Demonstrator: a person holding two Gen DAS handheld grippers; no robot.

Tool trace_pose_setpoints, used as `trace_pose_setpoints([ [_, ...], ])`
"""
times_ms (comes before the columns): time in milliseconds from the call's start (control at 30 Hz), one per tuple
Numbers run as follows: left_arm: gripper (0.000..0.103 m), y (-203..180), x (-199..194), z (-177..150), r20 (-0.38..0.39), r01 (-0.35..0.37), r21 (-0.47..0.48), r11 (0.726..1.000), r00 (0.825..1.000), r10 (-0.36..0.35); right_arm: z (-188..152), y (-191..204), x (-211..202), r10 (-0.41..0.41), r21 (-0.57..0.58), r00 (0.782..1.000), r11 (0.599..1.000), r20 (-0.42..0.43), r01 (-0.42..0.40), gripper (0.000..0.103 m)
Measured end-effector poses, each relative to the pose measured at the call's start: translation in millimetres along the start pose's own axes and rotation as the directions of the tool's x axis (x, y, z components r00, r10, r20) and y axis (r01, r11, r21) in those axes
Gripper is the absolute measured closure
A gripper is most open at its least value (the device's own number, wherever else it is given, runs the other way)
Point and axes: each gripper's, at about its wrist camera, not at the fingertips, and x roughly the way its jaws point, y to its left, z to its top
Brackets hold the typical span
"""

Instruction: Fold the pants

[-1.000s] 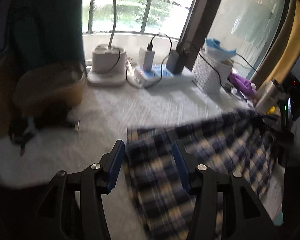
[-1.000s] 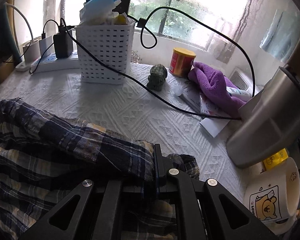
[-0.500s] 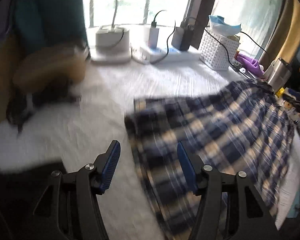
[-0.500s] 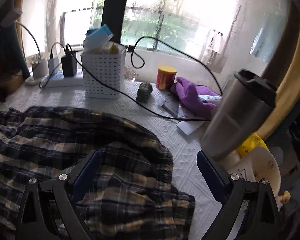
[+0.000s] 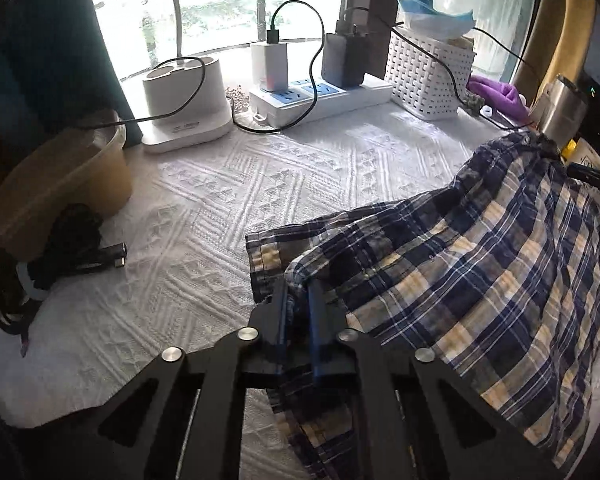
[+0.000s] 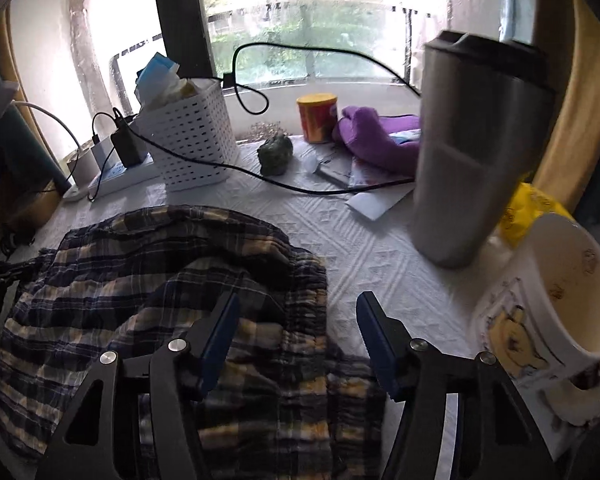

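The plaid pants (image 5: 480, 280) lie bunched on the white textured table (image 5: 228, 200), toward its right side, one layer already thrown over another. The left tool (image 5: 298, 300) has its blue fingers pressed together on a hem corner of the upper layer, near the table's front edge. The right tool (image 6: 298, 320) hangs spread wide above the gathered waistband end, pinching nothing.

The fold looks partly done, and the risks sit mostly on the right. A steel tumbler (image 6: 476, 152) and a cartoon mug (image 6: 556, 320) stand just beside the waistband at the table's right edge; a sweep of the spread tool or a tug on the cloth could tip either, the mug being nearest. A black cable (image 6: 300, 188) trails across the table behind the pants and could snag if the fabric is dragged toward the window. On the left, the pinch appears to take only a small bite of hem, so a quick pull may slip it free and let the layer collapse unevenly, leaving a crooked fold.
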Motion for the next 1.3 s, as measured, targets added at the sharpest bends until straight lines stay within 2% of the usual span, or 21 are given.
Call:
trace_pose_setpoints([
  [67,0.1,1,-4,4,0.021,-0.006,-0.007,1.0,1.0,0.006,1,0,13,0.006,0.001,1.0,1.0,-0.029,-0.006,0.069],
  [133,0.1,4,-10,10,0.048,-0.015,-0.014,1.0,0.999,0.016,0,4,17,-0.004,-0.019,1.0,1.0,-0.028,0.003,0.075],
  [233,0.1,9,-16,18,0.077,-0.022,-0.029,0.999,0.997,0.025,4,14,-1,-0.058,-0.057,0.998,0.997,0.029,0.06,0.075],
  [333,0.1,13,-24,30,0.116,-0.024,-0.042,0.999,0.993,0.029,8,19,-30,-0.081,-0.062,0.993,0.994,0.088,0.086,0.075],
  [467,0.1,18,-16,44,0.123,-0.029,-0.044,0.999,0.992,0.034,8,10,-43,-0.108,-0.053,0.989,0.992,0.098,0.114,0.075],
  [600,0.098,23,11,49,0.031,-0.046,-0.067,0.997,0.998,0.048,-3,0,-9,-0.139,-0.048,0.99,0.989,0.013,0.139,0.075],
  [633,0.097,25,15,49,0.005,-0.037,-0.083,0.996,0.999,0.038,-8,-2,-3,-0.135,-0.032,0.991,0.99,0.002,0.135,0.075],
  [700,0.09,24,12,45,-0.022,-0.04,-0.093,0.995,0.999,0.038,-13,-2,-9,-0.125,-0.02,0.992,0.992,0.02,0.126,0.073],
  [733,0.074,22,5,42,-0.017,-0.045,-0.094,0.995,0.999,0.043,-14,-1,-15,-0.128,-0.021,0.991,0.991,0.039,0.129,0.069],
  [767,0.056,22,-5,37,-0.002,-0.047,-0.1,0.994,0.999,0.047,-16,-1,-25,-0.132,-0.018,0.989,0.991,0.067,0.134,0.06],
  [800,0.05,21,-14,33,0.011,-0.047,-0.111,0.993,0.999,0.048,-18,-2,-34,-0.137,-0.012,0.987,0.99,0.084,0.139,0.051],
  [833,0.047,21,-27,25,0.026,-0.044,-0.131,0.99,0.999,0.048,-21,-2,-46,-0.135,-0.005,0.985,0.991,0.108,0.136,0.03],
  [867,0.047,19,-35,19,0.03,-0.041,-0.14,0.989,0.999,0.045,-24,-3,-55,-0.128,0.002,0.984,0.992,0.125,0.129,0.019],
  [1000,0.047,2,-66,-10,0.04,-0.009,-0.172,0.985,0.999,0.016,-40,-9,-82,-0.134,0.029,0.981,0.991,0.144,0.131,0.019],
  [1167,0.047,-50,-91,-51,0.035,0.078,-0.142,0.987,0.997,-0.074,-70,-22,-96,-0.109,0.094,0.985,0.991,0.134,0.096,0.02],
  [1200,0.047,-62,-94,-57,0.029,0.1,-0.136,0.986,0.995,-0.097,-76,-24,-100,-0.101,0.102,0.985,0.991,0.139,0.087,0.023],
  [1267,0.047,-93,-97,-71,0.016,0.157,-0.12,0.98,0.988,-0.156,-84,-25,-104,-0.102,0.104,0.985,0.991,0.142,0.087,0.042],
  [1300,0.047,-103,-98,-74,0.013,0.172,-0.114,0.978,0.985,-0.172,-88,-26,-107,-0.099,0.101,0.985,0.991,0.143,0.085,0.044],
])
